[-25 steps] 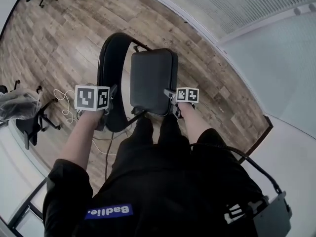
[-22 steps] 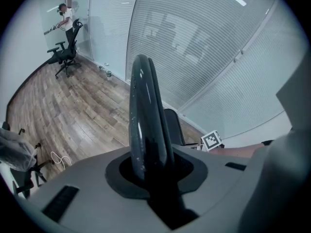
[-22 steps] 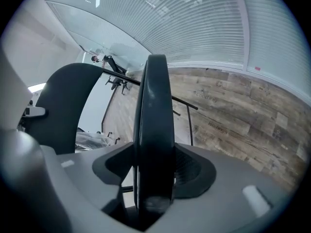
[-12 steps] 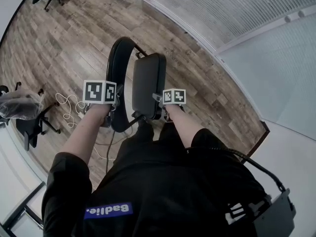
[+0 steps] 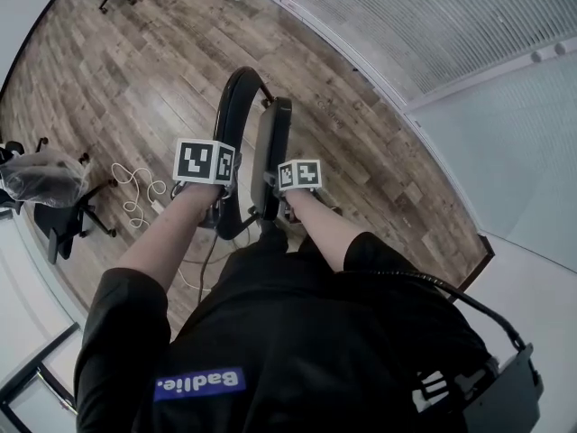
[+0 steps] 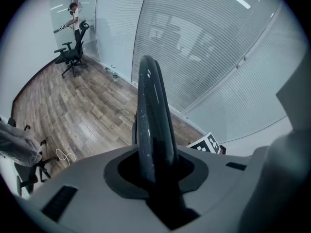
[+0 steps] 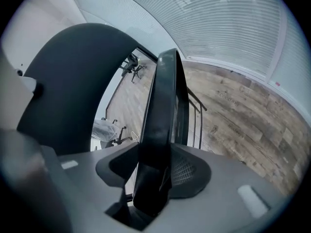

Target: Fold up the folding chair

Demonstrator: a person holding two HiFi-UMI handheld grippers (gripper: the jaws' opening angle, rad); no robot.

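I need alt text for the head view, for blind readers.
A person holds a nearly folded black chair: the left gripper, jaws just opening, around its backrest hoop; the right gripper, jaws just closing, around its seat edge. Wooden floor below.

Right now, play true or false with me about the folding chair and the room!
1. The seat lies flat. False: it stands tipped up on edge beside the backrest.
2. The floor is wood. True.
3. The right gripper is empty. False: the seat's edge is between its jaws, which have just been closing.
4. An office chair stands in the room. True.
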